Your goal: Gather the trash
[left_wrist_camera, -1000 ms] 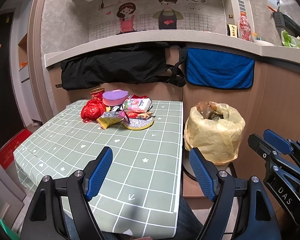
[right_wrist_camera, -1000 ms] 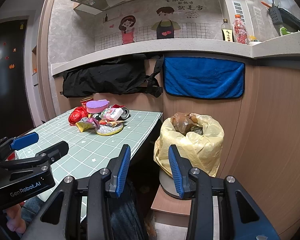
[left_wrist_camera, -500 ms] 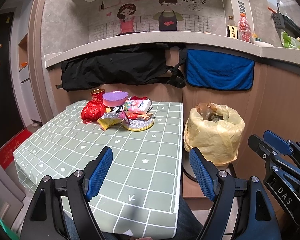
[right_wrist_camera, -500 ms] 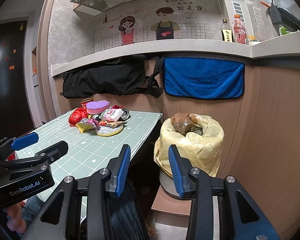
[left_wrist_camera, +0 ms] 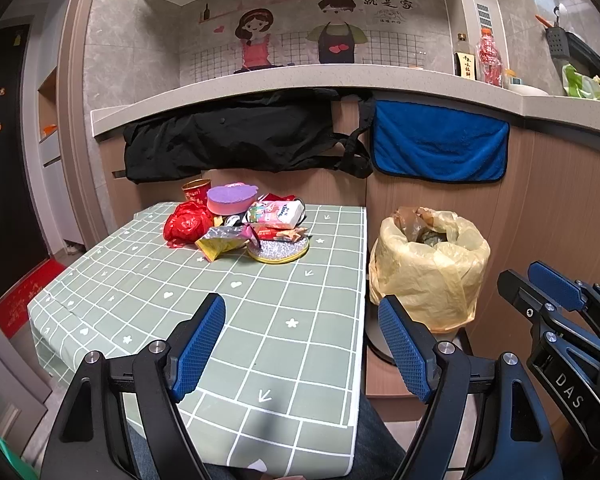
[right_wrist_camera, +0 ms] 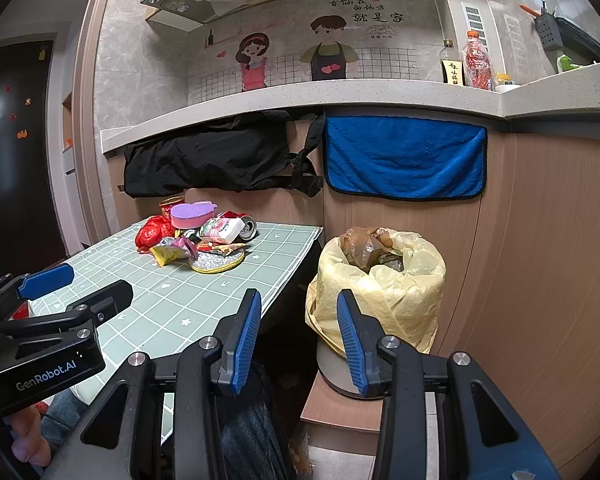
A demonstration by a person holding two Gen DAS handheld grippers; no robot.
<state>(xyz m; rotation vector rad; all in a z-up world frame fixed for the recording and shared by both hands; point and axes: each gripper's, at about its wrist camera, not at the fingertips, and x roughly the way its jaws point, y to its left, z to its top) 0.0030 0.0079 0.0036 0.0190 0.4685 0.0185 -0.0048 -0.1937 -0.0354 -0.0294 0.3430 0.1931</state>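
A heap of trash (left_wrist_camera: 240, 222) (right_wrist_camera: 198, 236) lies at the far end of the green checked table (left_wrist_camera: 204, 300) (right_wrist_camera: 188, 292): a red bag, a purple sponge, wrappers, a can, a round glittery pad. To the right of the table stands a bin with a yellow liner (left_wrist_camera: 430, 268) (right_wrist_camera: 380, 284), partly filled. My left gripper (left_wrist_camera: 302, 346) hangs open over the table's near end, nothing between its blue pads. My right gripper (right_wrist_camera: 298, 338) is open too, empty, held beside the table's right edge in front of the bin.
A black bag (left_wrist_camera: 236, 136) and a blue towel (left_wrist_camera: 438, 146) hang under the counter ledge behind the table. Bottles (left_wrist_camera: 488, 58) stand on the counter. The bin rests on a low wooden step (right_wrist_camera: 340, 412). A person's jeans show below the table's near edge.
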